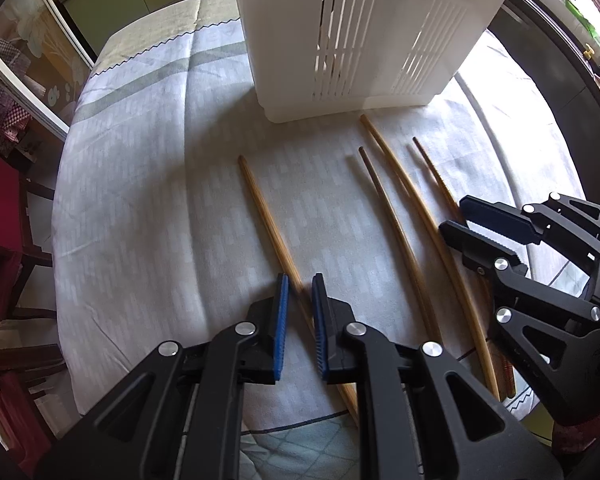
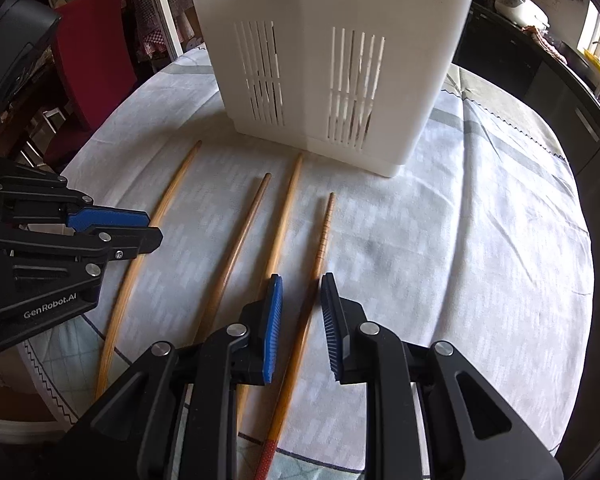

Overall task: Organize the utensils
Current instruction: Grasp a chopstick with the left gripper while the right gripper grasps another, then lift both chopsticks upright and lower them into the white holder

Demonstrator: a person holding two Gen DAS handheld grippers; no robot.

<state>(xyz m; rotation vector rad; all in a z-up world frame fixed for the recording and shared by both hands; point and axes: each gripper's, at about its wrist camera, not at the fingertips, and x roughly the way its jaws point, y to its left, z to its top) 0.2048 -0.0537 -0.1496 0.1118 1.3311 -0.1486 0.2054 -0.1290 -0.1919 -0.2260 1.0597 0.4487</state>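
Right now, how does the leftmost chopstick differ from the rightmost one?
The leftmost chopstick is plain pale wood; the rightmost chopstick has rings near its tip and a red end. The leftmost's tip reaches farther toward the holder than the rightmost's. The leftmost lies between the left gripper's fingers, the rightmost between the right gripper's. Both lie flat on the cloth, pointing at the holder.

Left gripper (image 1: 300, 286) straddles the leftmost chopstick (image 1: 268, 224), jaws narrow. Three more chopsticks (image 1: 396, 224) lie right of it, before the white slotted holder (image 1: 340, 40).
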